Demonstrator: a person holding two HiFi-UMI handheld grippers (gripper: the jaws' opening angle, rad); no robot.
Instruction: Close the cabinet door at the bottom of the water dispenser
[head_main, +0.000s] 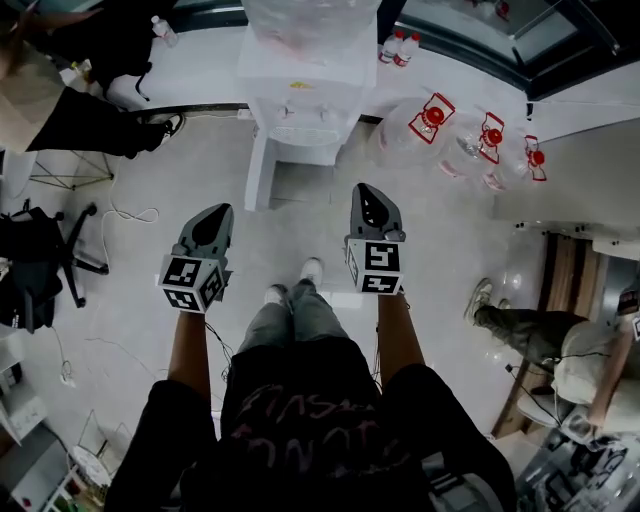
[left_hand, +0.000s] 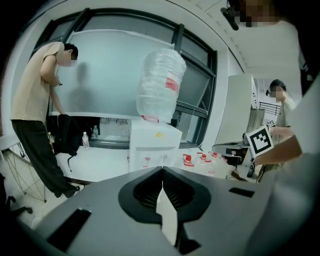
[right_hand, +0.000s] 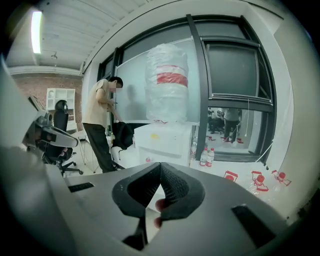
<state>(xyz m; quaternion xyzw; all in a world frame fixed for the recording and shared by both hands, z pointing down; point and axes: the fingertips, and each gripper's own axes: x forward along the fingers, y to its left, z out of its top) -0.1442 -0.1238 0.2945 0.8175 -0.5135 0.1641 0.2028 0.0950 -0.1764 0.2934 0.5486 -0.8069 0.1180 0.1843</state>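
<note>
While both grippers are hovering over the floor, the dispenser is standing ahead of them, well apart from either. Its bottom door is standing open, jutting out from the dispenser's left edge toward the person, ahead of the gap between the two grippers and nearer the left one. The left gripper is pressing its fingers together on nothing. The right gripper is likewise keeping its fingers closed at the tips, empty.
</note>
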